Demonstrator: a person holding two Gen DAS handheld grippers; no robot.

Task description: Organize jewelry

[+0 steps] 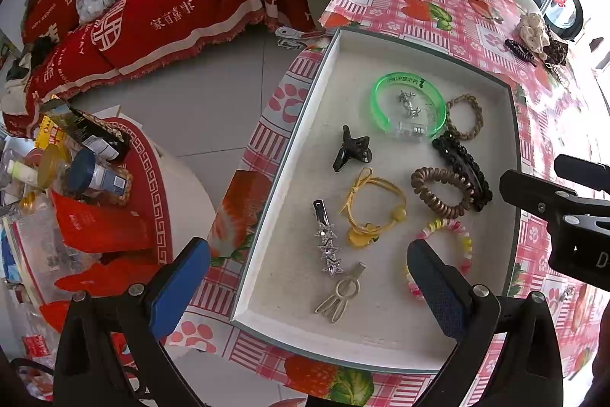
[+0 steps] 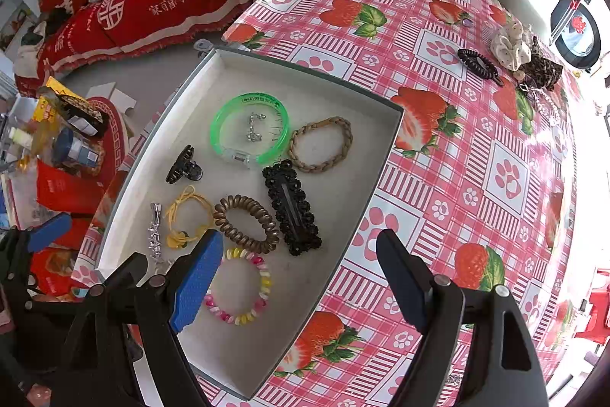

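Pink-and-white checked oilcloth printed with strawberries and paw prints covers the table under both grippers. On it sits a shallow grey-rimmed tray with a pale felt floor, and the jewelry lies inside.

Between and just ahead of the left gripper, whose blue-padded fingers stand spread wide with nothing between them, are a silver star-studded hair clip and a dull gold loop clip touching its lower end. Further ahead lie a yellow cord hair tie, a black claw clip and a translucent green bangle with small silver pieces lying inside its ring.

The right gripper also has its fingers held wide apart, empty, straddling the tray's near right wall. Just beside its left finger rests a pastel multicoloured coil bracelet. Ahead of it lie a bronze spiral hair tie, a black beaded snap clip and a tan braided band.

Well ahead and to the right, outside the tray, a black spiral tie, a cream scrunchie and a leopard-print scrunchie are bunched on the cloth.

Off the table's left edge is grey tiled floor, a sofa draped in red cloth with white characters, and a low stand cluttered with bottles and red packets.
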